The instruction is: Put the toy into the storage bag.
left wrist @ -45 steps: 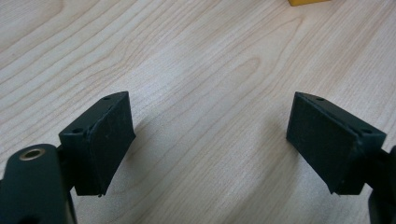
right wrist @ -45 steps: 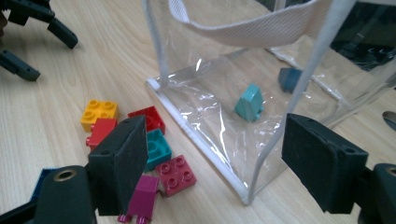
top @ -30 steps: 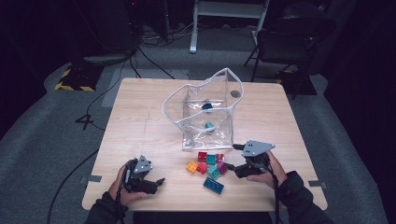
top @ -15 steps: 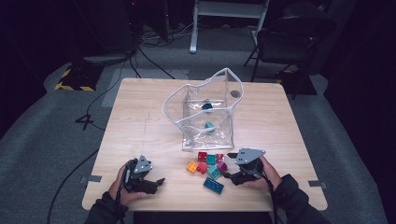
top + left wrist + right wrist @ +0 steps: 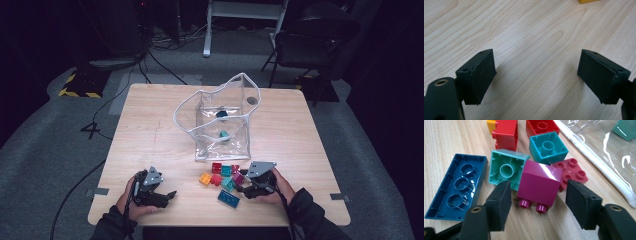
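Observation:
Several toy bricks lie in a loose cluster near the table's front. In the right gripper view my right gripper (image 5: 539, 202) straddles a magenta brick (image 5: 539, 183) lying on its side, studs toward me. The jaws have just been closing, and a small gap shows on each side between pads and brick. Around it lie a long blue brick (image 5: 456, 187), a green-teal brick (image 5: 506, 168), a teal brick (image 5: 548, 147) and a dark red plate (image 5: 570, 171). In the high view the right gripper (image 5: 241, 186) sits at the cluster's right. My left gripper (image 5: 170, 195) rests at the front left, jaws (image 5: 536, 75) apart over bare wood.
A clear plastic bag (image 5: 240, 145) stands open behind the bricks, with two teal pieces (image 5: 223, 134) inside. Its white edge (image 5: 599, 167) runs close to the right of the cluster. A red brick (image 5: 507, 132) and an orange one (image 5: 205, 178) lie at the cluster's left.
My right gripper has dropped and slid left onto the brick cluster, and its jaws have narrowed around the magenta brick. The left gripper has stayed where it was.

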`<state>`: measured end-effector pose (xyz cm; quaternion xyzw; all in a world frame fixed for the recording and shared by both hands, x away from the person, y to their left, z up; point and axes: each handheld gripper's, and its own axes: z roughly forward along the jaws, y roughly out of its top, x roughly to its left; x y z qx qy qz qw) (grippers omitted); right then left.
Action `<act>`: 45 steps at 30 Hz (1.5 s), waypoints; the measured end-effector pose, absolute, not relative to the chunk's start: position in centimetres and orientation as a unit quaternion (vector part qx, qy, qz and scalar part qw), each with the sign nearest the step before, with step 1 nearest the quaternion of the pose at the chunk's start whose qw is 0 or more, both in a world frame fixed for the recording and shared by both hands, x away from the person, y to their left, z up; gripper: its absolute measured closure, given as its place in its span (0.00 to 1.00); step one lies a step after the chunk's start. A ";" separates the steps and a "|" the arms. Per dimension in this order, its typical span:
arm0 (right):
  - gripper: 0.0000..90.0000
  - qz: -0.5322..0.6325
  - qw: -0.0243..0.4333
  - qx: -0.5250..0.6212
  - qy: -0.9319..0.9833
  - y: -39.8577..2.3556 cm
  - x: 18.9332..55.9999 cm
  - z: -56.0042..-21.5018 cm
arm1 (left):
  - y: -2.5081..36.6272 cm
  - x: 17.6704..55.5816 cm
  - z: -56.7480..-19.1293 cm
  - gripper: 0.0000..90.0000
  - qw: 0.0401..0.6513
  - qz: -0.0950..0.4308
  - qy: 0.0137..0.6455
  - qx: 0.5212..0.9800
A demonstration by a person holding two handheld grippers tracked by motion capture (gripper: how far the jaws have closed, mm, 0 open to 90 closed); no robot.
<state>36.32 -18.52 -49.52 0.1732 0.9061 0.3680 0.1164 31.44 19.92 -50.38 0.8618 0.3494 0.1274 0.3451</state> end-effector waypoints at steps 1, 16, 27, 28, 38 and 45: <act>0.51 0.371 0.111 0.176 0.905 -18.7 36.4 -49.5 | 19.9 31.4 -50.4 0.17 0.345 0.127 0.349 0.862; 0.66 0.382 0.090 0.193 0.899 -19.9 36.9 -49.6 | 19.9 31.4 -50.4 0.17 0.345 0.128 0.349 0.862; 0.66 0.398 0.106 0.198 0.890 -20.9 36.5 -48.6 | 19.9 31.4 -50.4 0.17 0.345 0.127 0.349 0.862; 0.66 0.399 0.109 0.198 0.889 -21.0 36.4 -48.4 | 19.9 31.4 -50.4 0.17 0.345 0.128 0.349 0.862; 0.66 0.428 0.131 0.205 0.870 -22.2 36.4 -46.1 | 19.9 31.4 -50.4 0.17 0.345 0.127 0.349 0.862; 0.66 0.445 0.150 0.214 0.857 -22.9 36.7 -44.2 | 19.9 31.4 -50.4 0.17 0.345 0.128 0.349 0.862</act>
